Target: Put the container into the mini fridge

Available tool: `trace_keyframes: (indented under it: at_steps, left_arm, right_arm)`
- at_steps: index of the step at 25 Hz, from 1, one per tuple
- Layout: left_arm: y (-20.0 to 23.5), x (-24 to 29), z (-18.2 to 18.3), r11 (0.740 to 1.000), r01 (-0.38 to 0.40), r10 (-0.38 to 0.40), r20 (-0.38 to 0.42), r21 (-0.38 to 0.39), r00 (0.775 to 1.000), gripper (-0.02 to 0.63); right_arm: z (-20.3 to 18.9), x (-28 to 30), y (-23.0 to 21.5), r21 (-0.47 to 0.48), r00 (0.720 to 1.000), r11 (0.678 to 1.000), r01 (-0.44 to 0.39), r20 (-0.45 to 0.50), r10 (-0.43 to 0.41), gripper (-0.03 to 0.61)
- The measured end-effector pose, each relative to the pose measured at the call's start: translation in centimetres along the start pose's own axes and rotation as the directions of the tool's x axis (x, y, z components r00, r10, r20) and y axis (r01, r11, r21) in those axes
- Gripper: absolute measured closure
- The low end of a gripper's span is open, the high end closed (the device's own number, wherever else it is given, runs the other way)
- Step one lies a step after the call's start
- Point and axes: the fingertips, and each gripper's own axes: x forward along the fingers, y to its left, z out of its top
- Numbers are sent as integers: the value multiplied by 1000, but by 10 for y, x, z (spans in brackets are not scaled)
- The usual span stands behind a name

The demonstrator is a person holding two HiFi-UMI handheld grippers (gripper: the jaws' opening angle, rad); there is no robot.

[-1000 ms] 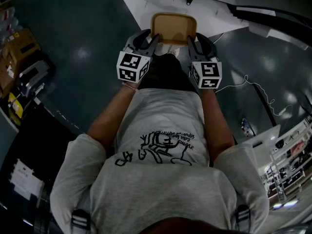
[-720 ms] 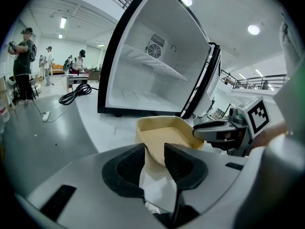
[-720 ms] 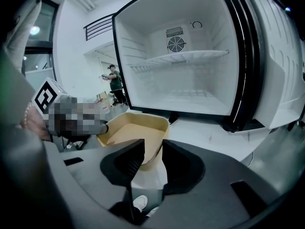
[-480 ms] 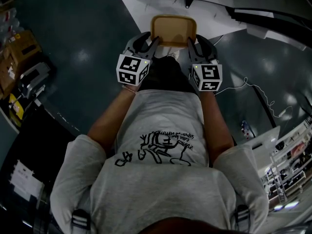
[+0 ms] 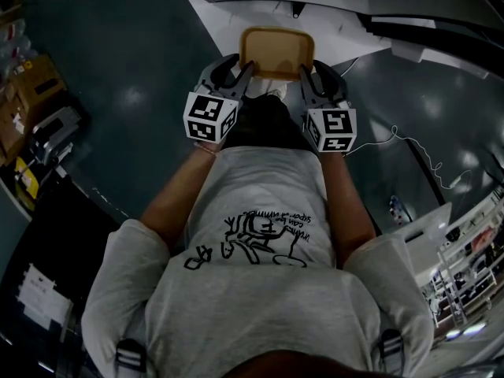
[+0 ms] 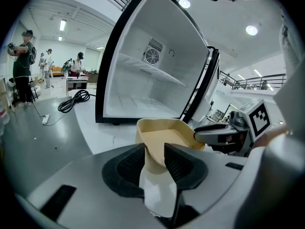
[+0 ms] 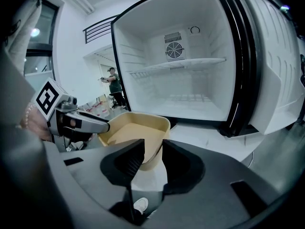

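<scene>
Fingers (image 6: 177,162) of the left gripper (image 6: 153,150) were clamped on the left rim of the container (image 6: 167,132), and those of the right gripper (image 7: 152,148) on its right rim. Ahead, the fridge (image 7: 190,80) stood open and empty. Over the last second the container, carried in the air between both grippers, had edged a little farther from the person, toward the fridge. It was not yet inside, so the carry looked about midway.
</scene>
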Motion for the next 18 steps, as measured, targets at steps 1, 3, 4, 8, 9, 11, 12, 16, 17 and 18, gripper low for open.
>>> trace_keyframes:
  at_steps: [1,3,4,8,9,11,12,16,17,18]
  left_arm:
    - [0,0,1,1000,-2,2,3,0,1000,476]
    - [-1,-1,3,1000,-4,4,6,1,1000,476]
    - [-1,-1,4,1000,-4,4,8,1,1000,476]
    - [-3,-4,7,1000,-6,6,11,1,1000,476]
    - [-4,-5,8,1000,-6,6,12,0,1000,476]
    - [-5,-7,9,1000,-6,6,14,-3,1000,476]
    - [-6,-7,10,1000,-6,6,15,-4,1000,476]
    - [-9,-9,13,1000,-3,3,19,-7,1000,476]
    - [-9,-9,14,1000,-2,2,20,-8,1000,476]
    - [-10,-10,15,1000,-1,1,21,-9,1000,476]
  right_arm:
    - [1,0,0,0,1000,1000,0,2,0,451]
    - [3,-2,0,-1,1000,1000,-2,5,2,451]
    - [5,-3,0,-2,1000,1000,-2,7,2,451]
    - [10,-7,0,-4,1000,1000,-4,13,4,451]
    - [11,-7,0,-4,1000,1000,-5,14,5,451]
    - [13,-8,0,-2,1000,1000,-5,17,5,451]
    - [14,-9,0,-3,1000,1000,-5,18,5,451]
    - [17,-13,-1,-3,1000,1000,-3,22,4,451]
    - [18,-13,-1,-1,1000,1000,-3,24,3,451]
    - [19,-14,-2,0,1000,1000,-3,25,3,451]
